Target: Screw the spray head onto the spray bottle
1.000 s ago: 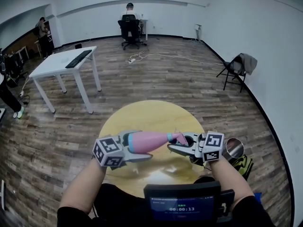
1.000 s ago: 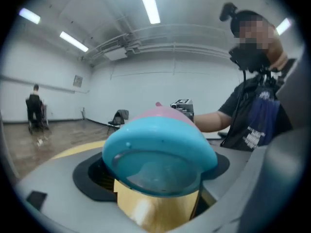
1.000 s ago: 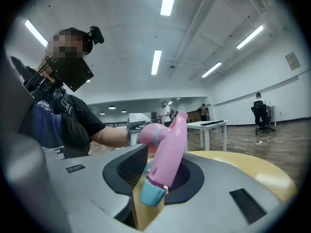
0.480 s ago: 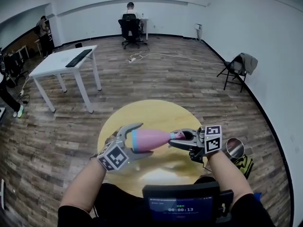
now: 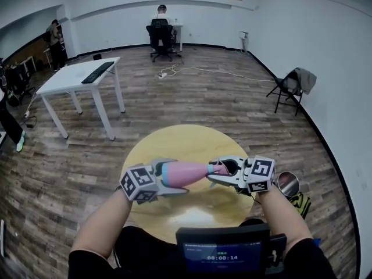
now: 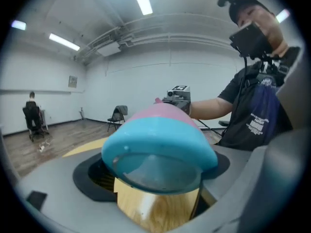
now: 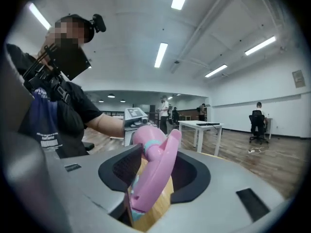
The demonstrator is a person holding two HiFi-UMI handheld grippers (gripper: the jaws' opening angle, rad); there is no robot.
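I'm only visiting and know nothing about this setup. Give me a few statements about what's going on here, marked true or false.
1. The left gripper holds the spray bottle lying roughly level above the round table. True.
2. The spray head sits between the jaws of the right gripper. True. The jaws have just been closing, and gaps show on both sides of the head.
3. The spray bottle is green all over. False: it is pink with a blue base.
4. A metal cup stands on the white table. False: the cup shows just beside the right gripper, and the white table across the room carries a keyboard.
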